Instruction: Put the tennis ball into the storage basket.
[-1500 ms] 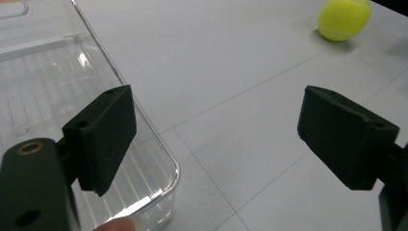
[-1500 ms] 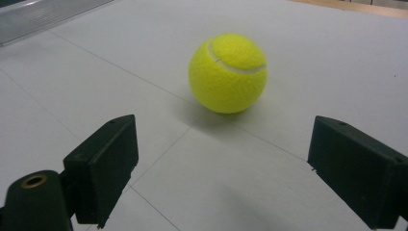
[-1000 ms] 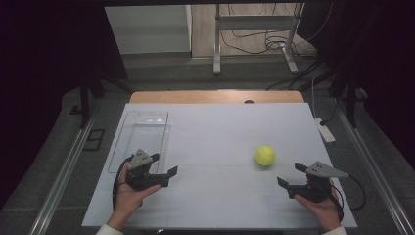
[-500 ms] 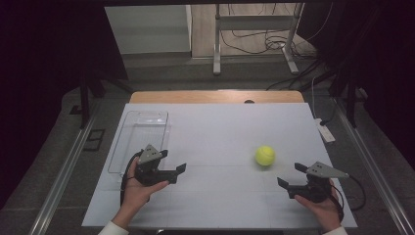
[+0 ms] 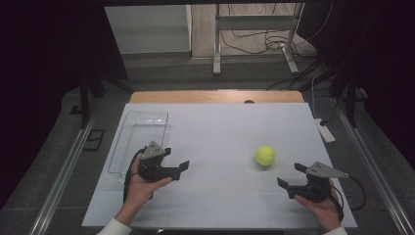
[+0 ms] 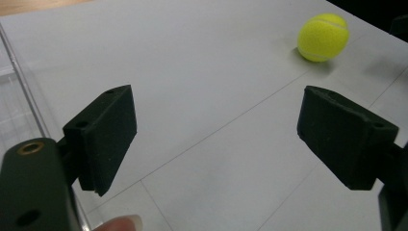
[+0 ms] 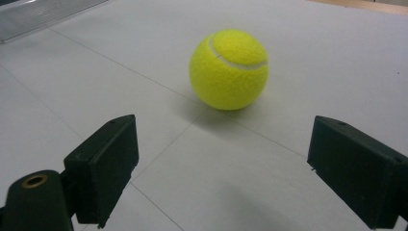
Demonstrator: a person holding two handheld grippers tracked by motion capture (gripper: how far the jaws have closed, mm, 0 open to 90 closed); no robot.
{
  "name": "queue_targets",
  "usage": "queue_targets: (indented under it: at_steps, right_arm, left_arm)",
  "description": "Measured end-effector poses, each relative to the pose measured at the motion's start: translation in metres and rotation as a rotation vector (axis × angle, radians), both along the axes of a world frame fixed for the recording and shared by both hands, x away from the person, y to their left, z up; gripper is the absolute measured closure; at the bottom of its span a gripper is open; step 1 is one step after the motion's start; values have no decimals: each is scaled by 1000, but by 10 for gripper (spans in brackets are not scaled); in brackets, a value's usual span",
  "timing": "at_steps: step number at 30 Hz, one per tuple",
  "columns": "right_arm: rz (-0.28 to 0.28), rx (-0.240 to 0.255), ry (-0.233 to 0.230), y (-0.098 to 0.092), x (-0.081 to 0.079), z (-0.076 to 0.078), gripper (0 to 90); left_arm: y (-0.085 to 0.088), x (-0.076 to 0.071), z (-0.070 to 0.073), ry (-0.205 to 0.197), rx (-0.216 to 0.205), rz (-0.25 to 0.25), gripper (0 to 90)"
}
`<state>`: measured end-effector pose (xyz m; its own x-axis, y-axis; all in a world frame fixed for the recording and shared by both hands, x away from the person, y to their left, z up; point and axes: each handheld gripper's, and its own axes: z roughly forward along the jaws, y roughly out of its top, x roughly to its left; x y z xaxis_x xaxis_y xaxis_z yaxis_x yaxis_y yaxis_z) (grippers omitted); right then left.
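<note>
two grippers spread wide, left gripper point(image 5: 175, 158) at eight o'clock, right gripper point(image 5: 292, 176) at four, tennis ball point(image 5: 265, 155) between, nearer the right

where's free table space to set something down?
Widest bare patch: far half of the white table, between clear tray and right edge. Also bare between left gripper and tennis ball. Tighter near the ball and right gripper.

One yellow tennis ball point(image 5: 265, 155) lies on the counter point(image 5: 220, 132). One clear plastic tray point(image 5: 142, 139) sits at the left, apparently empty. Two grippers are held: the left gripper point(image 5: 174, 160) and the right gripper point(image 5: 289, 175).
</note>
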<state>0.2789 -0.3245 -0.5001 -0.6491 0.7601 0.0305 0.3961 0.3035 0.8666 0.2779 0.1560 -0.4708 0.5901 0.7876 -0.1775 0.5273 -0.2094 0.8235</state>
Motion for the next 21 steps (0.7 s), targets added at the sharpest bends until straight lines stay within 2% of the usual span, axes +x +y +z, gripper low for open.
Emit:
queue_targets:
  at_steps: [21]
  right_arm:
    - [5, -2, 0, 0, 0, 0, 112]
  left_arm:
    - [-20, 14, 5, 6, 0, -39, 151]
